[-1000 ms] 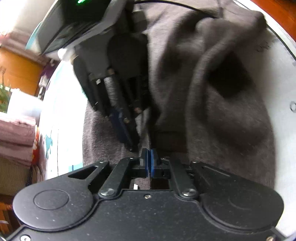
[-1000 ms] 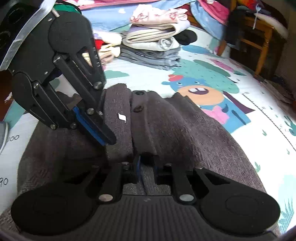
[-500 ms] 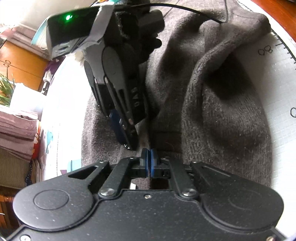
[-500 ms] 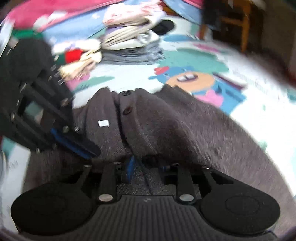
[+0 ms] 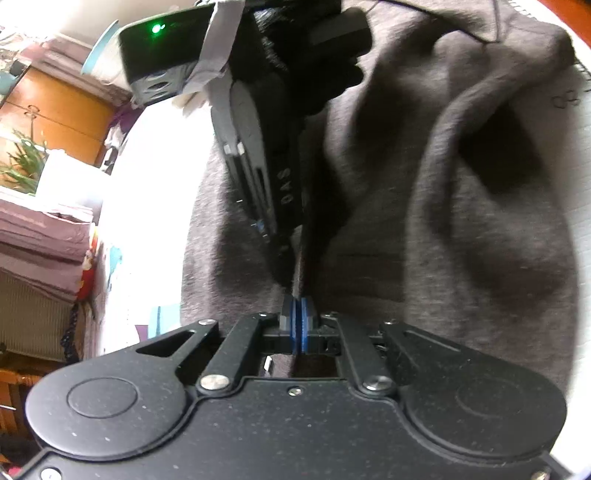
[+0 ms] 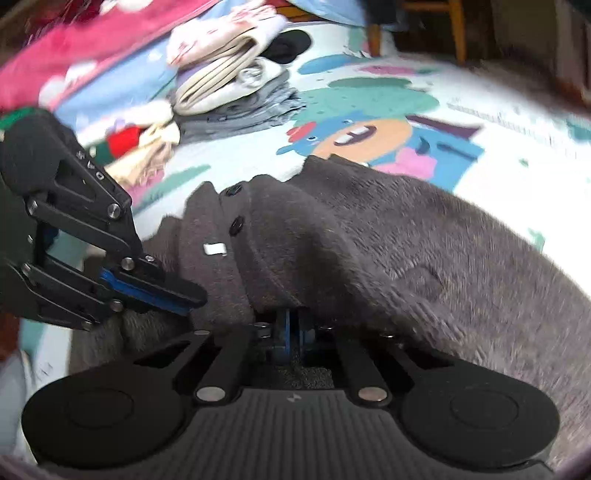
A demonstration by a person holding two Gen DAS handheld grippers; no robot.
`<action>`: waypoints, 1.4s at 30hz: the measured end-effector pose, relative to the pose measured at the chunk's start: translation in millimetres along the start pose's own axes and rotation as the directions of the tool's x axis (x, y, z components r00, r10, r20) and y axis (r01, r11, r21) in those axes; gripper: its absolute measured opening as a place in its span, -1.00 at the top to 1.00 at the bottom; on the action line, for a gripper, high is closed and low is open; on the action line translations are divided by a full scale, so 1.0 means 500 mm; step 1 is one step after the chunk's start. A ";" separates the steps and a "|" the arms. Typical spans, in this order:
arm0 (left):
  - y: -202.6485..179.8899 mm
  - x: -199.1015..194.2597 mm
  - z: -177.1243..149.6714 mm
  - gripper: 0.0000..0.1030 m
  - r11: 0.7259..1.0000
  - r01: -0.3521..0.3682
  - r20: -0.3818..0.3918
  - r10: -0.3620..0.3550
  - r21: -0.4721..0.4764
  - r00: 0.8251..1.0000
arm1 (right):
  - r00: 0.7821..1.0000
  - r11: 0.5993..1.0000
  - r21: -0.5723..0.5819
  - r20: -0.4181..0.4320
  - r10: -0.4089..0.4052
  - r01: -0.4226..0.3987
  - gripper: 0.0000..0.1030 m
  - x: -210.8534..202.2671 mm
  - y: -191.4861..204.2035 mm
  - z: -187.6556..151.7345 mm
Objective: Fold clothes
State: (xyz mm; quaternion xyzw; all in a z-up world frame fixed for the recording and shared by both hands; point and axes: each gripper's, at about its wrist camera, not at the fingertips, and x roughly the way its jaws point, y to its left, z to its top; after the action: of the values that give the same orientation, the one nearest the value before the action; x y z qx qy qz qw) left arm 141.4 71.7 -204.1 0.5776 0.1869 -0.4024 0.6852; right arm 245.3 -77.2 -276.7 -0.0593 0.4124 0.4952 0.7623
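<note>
Both grippers, left gripper [image 5: 297,314] and right gripper [image 6: 291,332], pinch the grey cardigan [image 6: 369,236] (fingers closed on cloth).

The cardigan [image 6: 369,236] lies bunched on the play mat [image 6: 517,140]. Behind it sits a stack of folded clothes [image 6: 229,85], with a chair [image 6: 432,22] further back.

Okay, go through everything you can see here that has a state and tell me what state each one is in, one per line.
left gripper: shut, pads pinching the cardigan's edge
right gripper: shut on a fold of the cardigan
grey cardigan: bunched and rumpled on the mat, not yet folded
cardigan buttons: two visible, whether fastened unclear
clothes stack: folded, piled on the mat
play mat: spread flat
</note>
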 end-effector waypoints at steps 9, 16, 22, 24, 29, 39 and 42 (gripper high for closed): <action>0.000 0.015 -0.003 0.97 1.000 0.000 -0.005 0.000 0.021 1.000 | 0.979 0.882 0.429 0.137 0.149 -0.194 0.93 -0.019 -0.092 -0.031; -0.008 -0.002 0.001 0.97 0.998 -0.034 -0.005 0.034 0.052 0.999 | 0.916 0.693 0.603 0.314 0.249 -0.395 0.93 -0.046 -0.149 -0.074; -0.003 -0.003 0.008 0.97 0.990 -0.112 0.007 0.112 0.083 0.994 | 0.890 0.641 0.620 0.352 0.289 -0.453 0.92 -0.049 -0.160 -0.084; -0.006 -0.015 0.010 0.97 0.983 -0.156 0.015 0.155 0.095 0.988 | 0.884 0.636 0.616 0.356 0.302 -0.465 0.92 -0.047 -0.160 -0.085; -0.047 -0.025 0.005 0.97 0.945 -0.273 0.051 0.268 0.183 0.962 | 0.859 0.615 0.599 0.376 0.349 -0.512 0.92 -0.044 -0.156 -0.085; -0.051 0.017 -0.020 0.97 0.917 -0.306 0.077 0.296 0.256 0.952 | 0.831 0.509 0.657 0.424 0.360 -0.556 0.92 -0.037 -0.191 -0.111; -0.060 0.017 -0.023 0.97 0.908 -0.313 0.086 0.301 0.278 0.950 | 0.819 0.449 0.686 0.450 0.356 -0.572 0.92 -0.023 -0.194 -0.127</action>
State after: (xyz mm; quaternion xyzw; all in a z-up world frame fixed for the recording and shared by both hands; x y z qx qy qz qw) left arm 125.9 79.2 -232.5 0.6849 0.0193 -0.3244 0.6521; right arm 284.9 -165.8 -341.1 0.4642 0.4929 0.4501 0.5822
